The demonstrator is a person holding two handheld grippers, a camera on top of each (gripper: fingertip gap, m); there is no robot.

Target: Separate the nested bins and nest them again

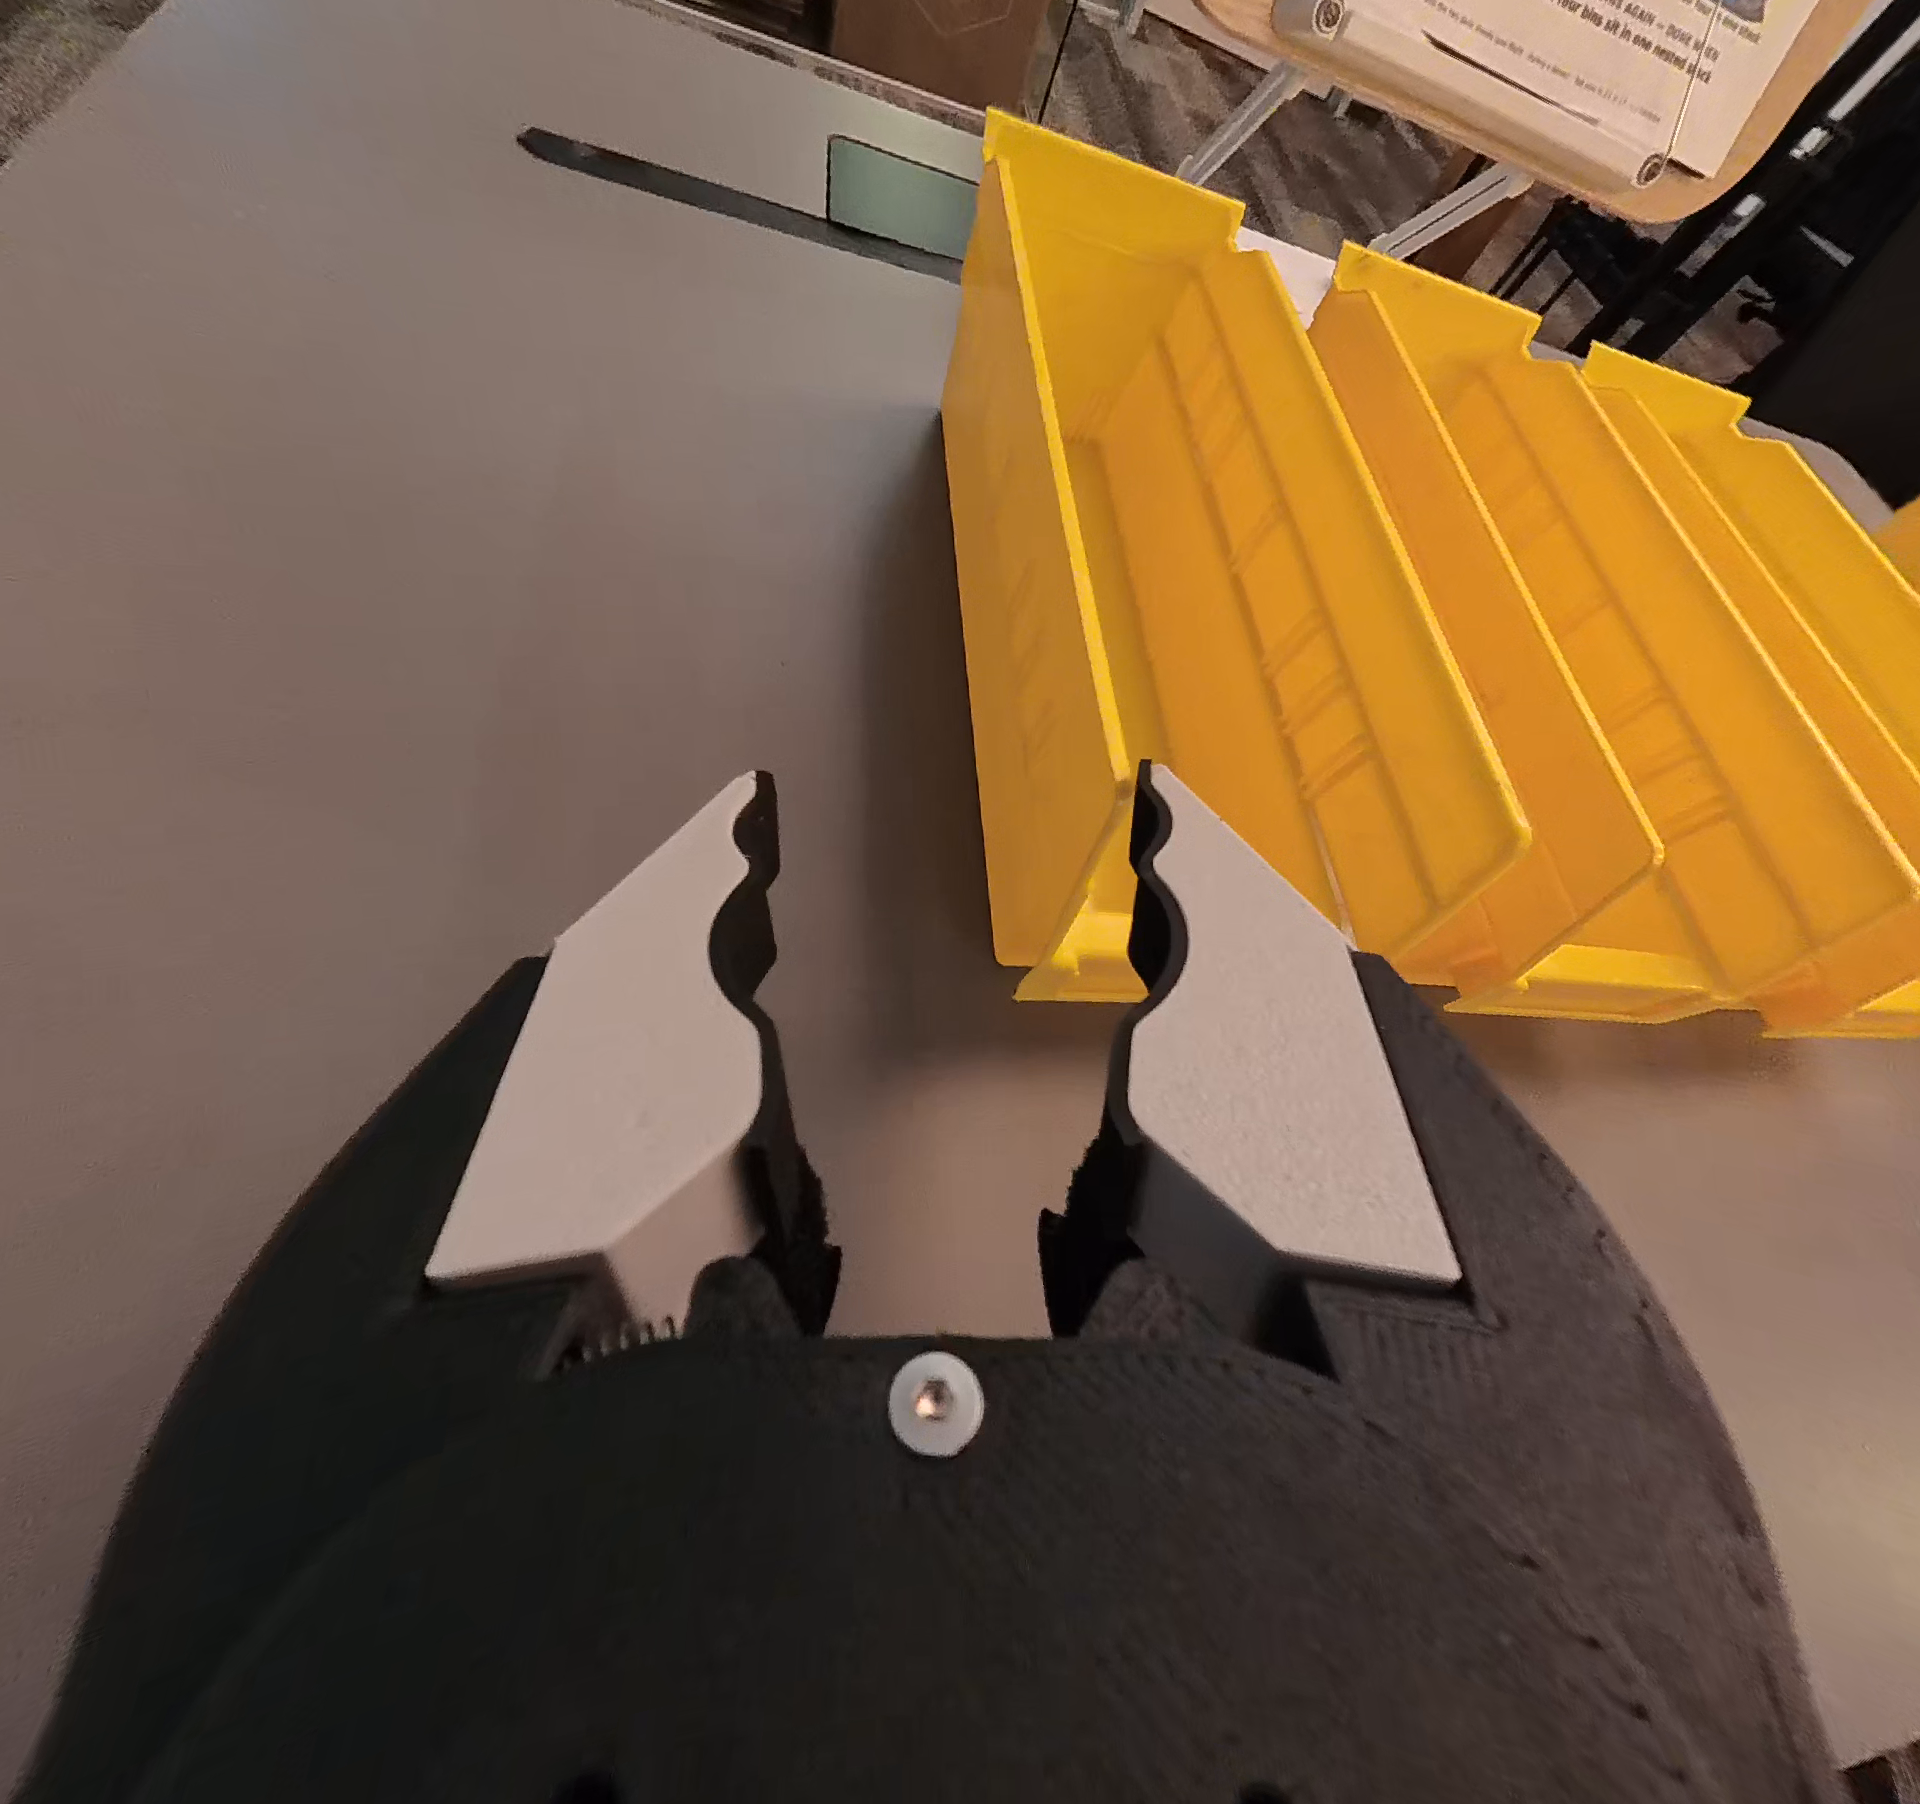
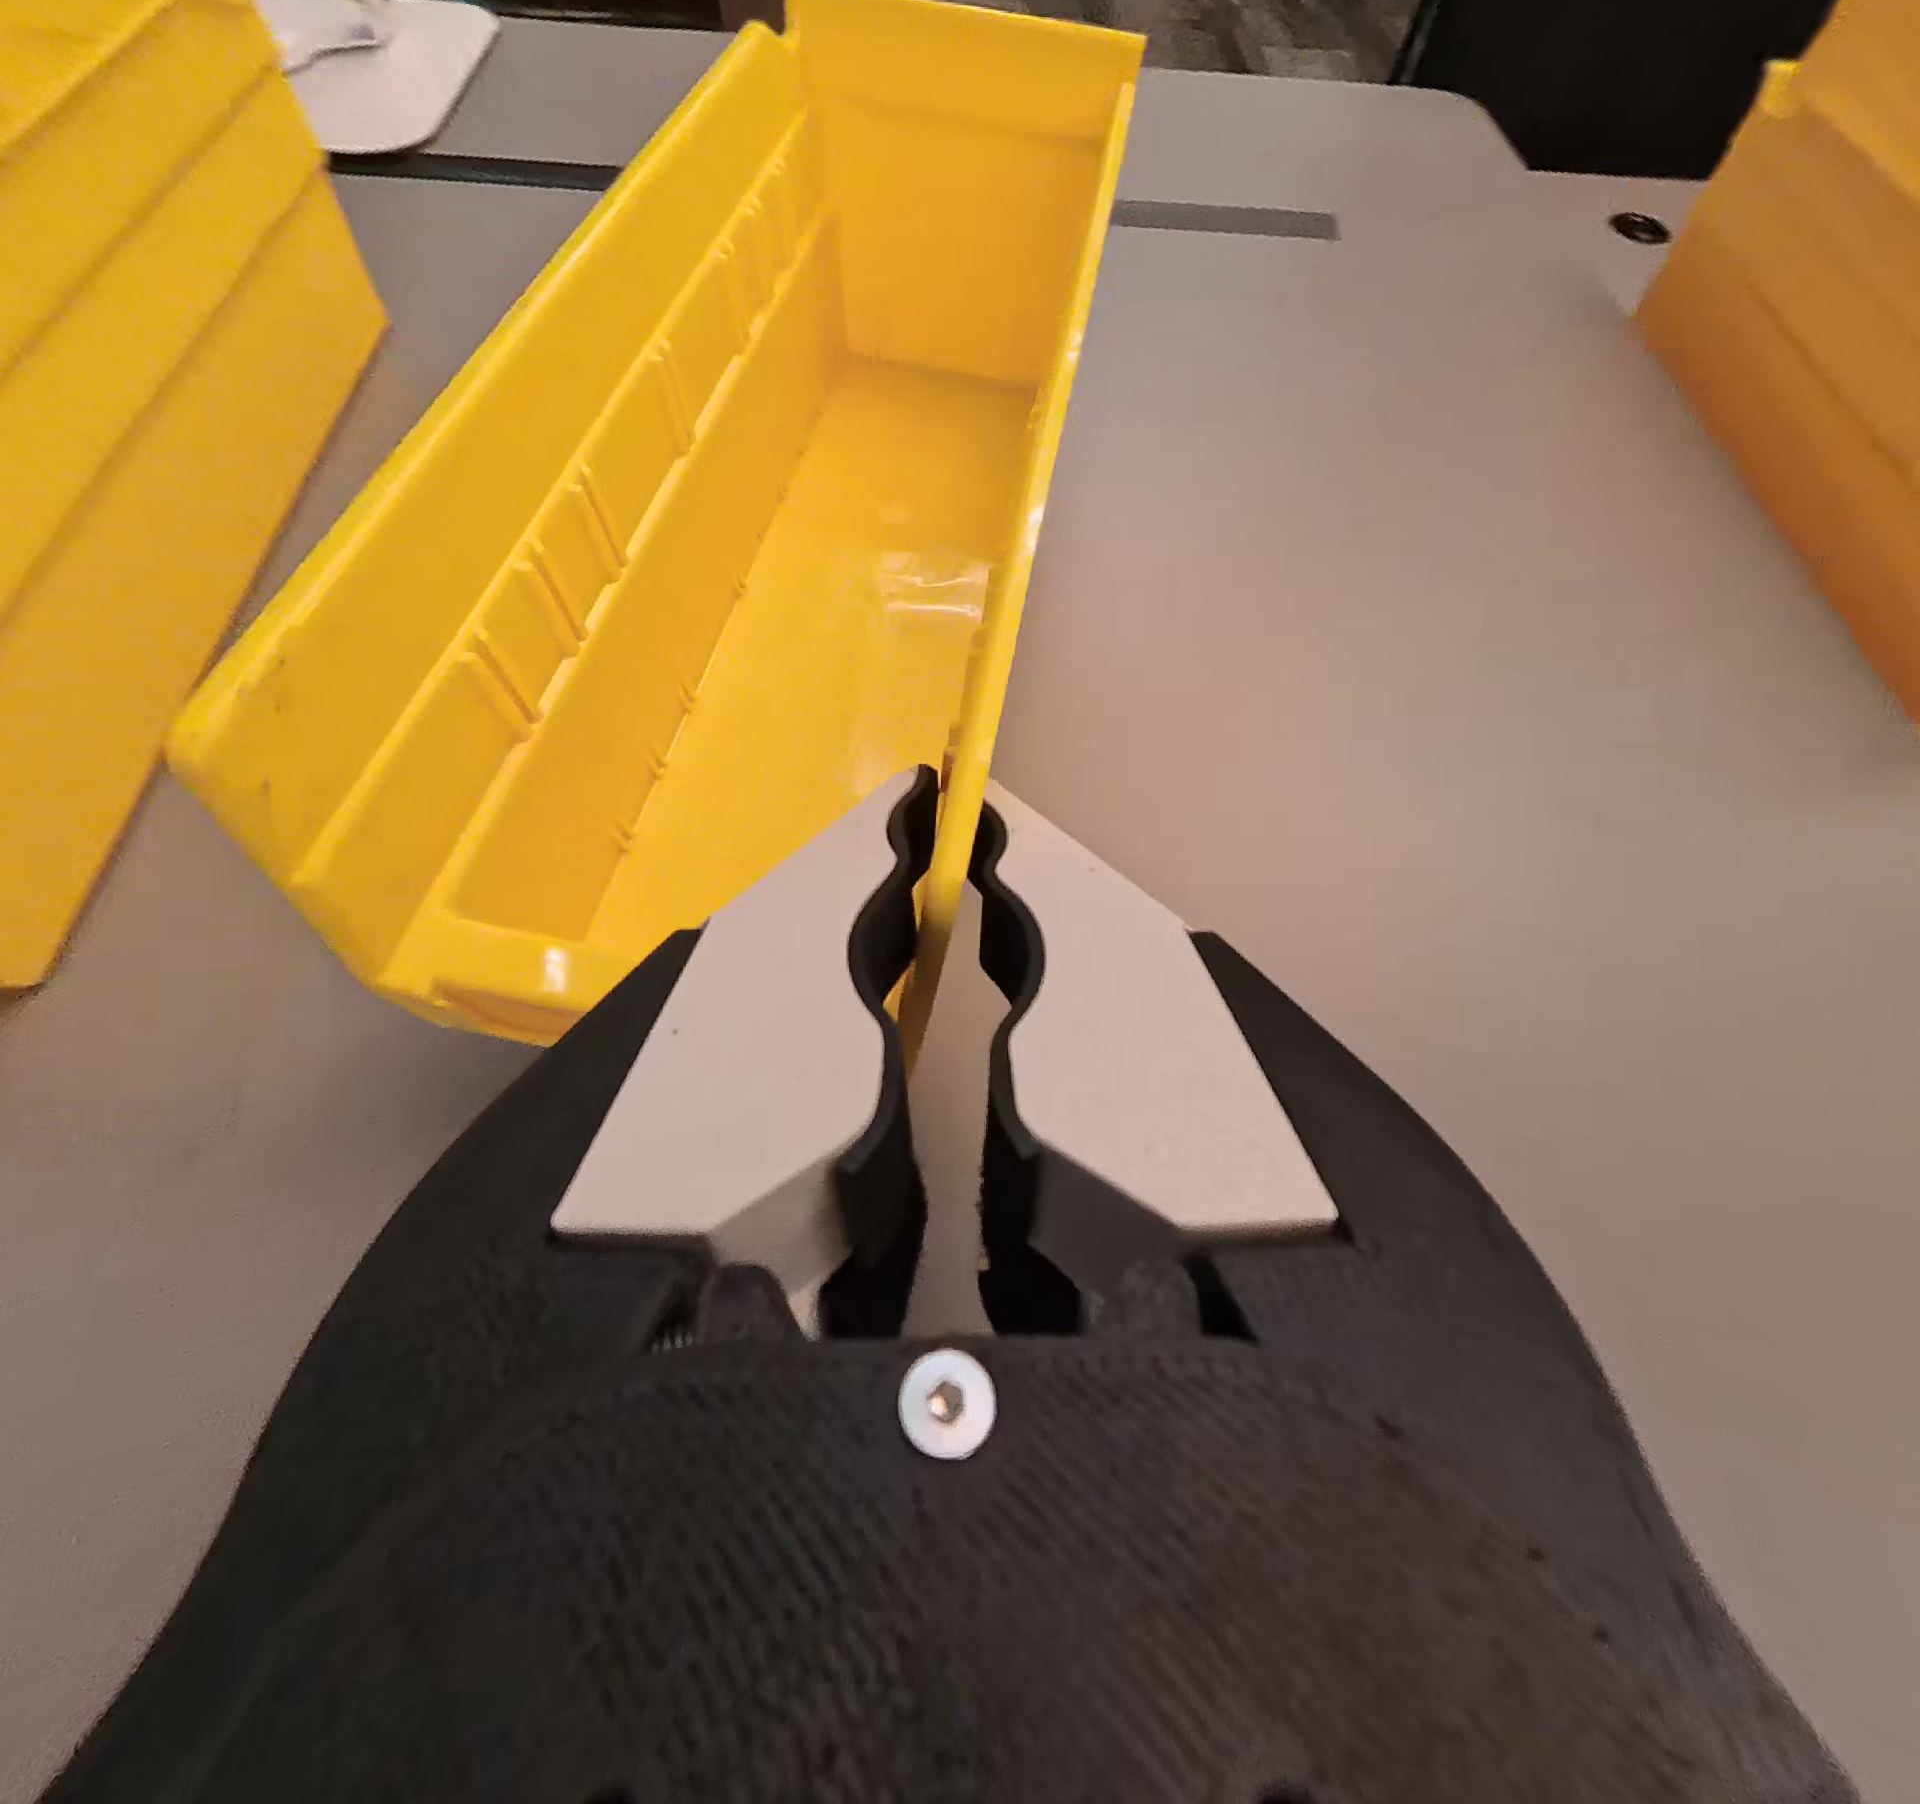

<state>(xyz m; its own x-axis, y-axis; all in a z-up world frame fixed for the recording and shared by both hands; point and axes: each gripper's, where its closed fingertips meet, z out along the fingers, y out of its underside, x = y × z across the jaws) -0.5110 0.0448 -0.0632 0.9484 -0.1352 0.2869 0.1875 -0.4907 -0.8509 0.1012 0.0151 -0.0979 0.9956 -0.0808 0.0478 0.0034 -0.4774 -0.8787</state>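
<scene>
Gripping: my right tongs are clenched on the near end of the right side wall of a lone yellow bin, one pad on each face of the wall.
Left tongs: my left tongs are spread wide with nothing between them, the right fingertip just beside the near corner of the nested yellow bins.
Axis: the held bin runs long, straight away from me, across the grey table; my right hand is the nearer one.
Turning relation: the nested bins sit left of the held bin, lying roughly parallel to it.
Other bins: more yellow bins sit far right.
Hidden: I cannot tell whether the held bin's base rests on the table; the far-right bins are cut off.
</scene>
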